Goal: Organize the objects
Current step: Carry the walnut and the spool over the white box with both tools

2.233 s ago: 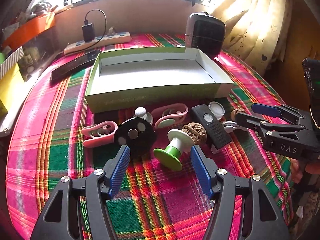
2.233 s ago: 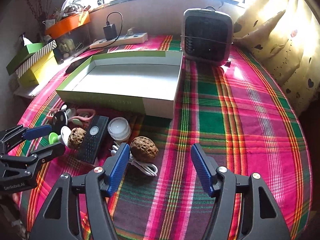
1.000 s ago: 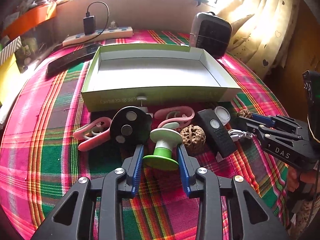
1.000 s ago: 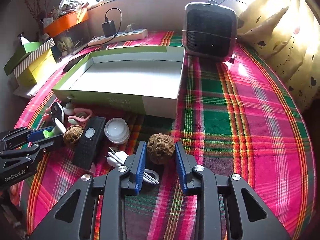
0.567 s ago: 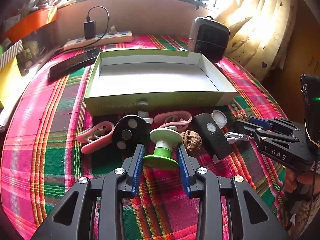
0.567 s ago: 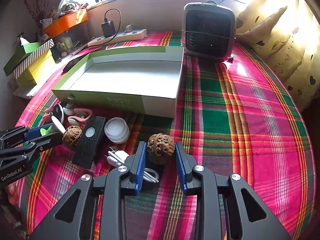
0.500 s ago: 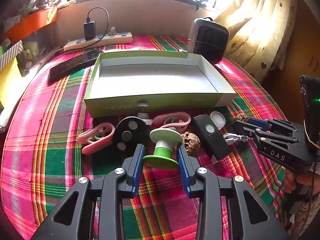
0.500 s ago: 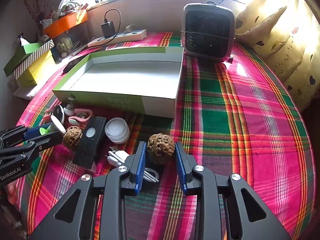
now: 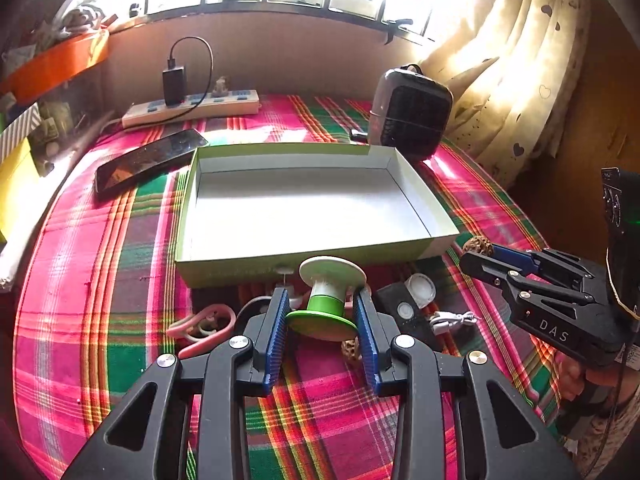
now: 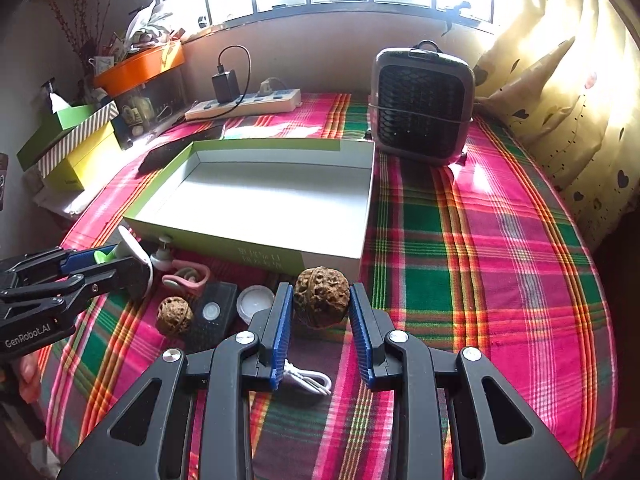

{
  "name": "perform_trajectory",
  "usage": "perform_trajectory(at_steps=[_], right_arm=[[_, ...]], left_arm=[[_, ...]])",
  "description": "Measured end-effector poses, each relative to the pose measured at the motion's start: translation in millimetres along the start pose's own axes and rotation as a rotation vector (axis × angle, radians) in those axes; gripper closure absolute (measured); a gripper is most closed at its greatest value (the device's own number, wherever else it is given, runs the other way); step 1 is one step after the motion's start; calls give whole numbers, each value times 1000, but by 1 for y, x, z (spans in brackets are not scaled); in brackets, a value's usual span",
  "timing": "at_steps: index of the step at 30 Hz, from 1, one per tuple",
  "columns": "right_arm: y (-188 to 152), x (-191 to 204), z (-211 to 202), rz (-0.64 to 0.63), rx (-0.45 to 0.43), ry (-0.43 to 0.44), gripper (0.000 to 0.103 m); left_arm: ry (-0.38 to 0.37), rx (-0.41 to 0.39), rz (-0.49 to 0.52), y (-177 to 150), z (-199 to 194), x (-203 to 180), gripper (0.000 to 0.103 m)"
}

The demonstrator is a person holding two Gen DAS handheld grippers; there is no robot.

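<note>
My left gripper [image 9: 322,304] is shut on a green and white spool [image 9: 326,300], lifted off the plaid cloth just in front of the open green box [image 9: 304,258]. In the right wrist view my right gripper [image 10: 320,300] is shut on a brown walnut [image 10: 321,296], also raised near the box's [image 10: 260,246] front wall. The box is bare inside. A second walnut [image 10: 174,315], a black remote [image 10: 210,318], a white round lid [image 10: 255,303], pink clips [image 10: 188,278] and a white cable [image 10: 306,380] lie on the cloth below. The other gripper shows at each view's edge.
A small black heater [image 10: 422,110] stands behind the box on the right. A power strip with a charger [image 10: 244,106] lies along the back wall, and a phone [image 9: 148,162] lies left of the box. Stacked boxes [image 10: 68,144] and an orange tray sit at the left. Curtains hang on the right.
Both grippers have risen with the spool and the walnut, which now hang above the cloth nearer the box's front wall. The items on the cloth have not moved.
</note>
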State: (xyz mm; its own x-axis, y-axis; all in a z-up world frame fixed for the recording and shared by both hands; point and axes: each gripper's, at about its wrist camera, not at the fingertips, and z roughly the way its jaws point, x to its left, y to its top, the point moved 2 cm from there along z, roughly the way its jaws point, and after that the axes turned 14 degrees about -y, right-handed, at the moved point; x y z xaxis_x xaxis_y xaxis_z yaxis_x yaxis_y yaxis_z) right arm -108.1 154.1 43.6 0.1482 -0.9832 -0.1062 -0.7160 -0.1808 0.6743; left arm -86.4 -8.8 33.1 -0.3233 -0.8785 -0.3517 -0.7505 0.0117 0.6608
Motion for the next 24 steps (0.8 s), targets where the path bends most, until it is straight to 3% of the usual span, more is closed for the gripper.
perform_trajectory(at_steps=[12,24], right_arm=[[46,12,22,-1,-10,0,73],[77,24,81,-14,69,-35,73]], left_arm=[[13,0,-8,44,14,26,72],[54,47,-16,78,54,56,72]])
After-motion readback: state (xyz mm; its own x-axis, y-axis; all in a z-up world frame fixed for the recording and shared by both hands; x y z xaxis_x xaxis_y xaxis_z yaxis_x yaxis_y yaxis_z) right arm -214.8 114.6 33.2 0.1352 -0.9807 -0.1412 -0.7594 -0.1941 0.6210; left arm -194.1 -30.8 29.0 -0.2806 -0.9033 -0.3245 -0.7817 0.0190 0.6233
